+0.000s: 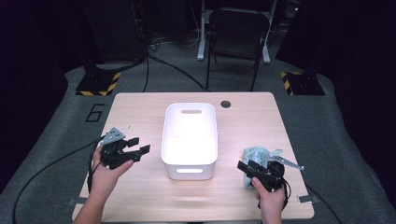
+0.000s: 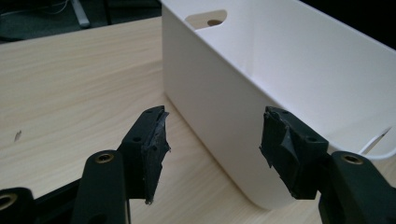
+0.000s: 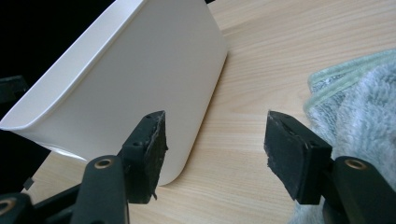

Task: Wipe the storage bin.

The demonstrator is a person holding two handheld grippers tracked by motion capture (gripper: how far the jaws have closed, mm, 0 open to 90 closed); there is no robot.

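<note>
High view shows the pale blue-green terry cloth [image 1: 258,154] crumpled on the wooden table [image 1: 140,107], right of the white plastic bin [image 1: 190,161]; left gripper [image 1: 138,145] and right gripper [image 1: 243,167] both gape, empty.

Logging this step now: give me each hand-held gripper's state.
Left hand-held gripper: open, holding nothing, beside the white bin.
Right hand-held gripper: open, holding nothing, next to the towel.

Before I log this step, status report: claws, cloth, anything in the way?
Left claw open, empty. Right claw open beside the cloth, no grip yet. White bin mid-table, between them.
</note>
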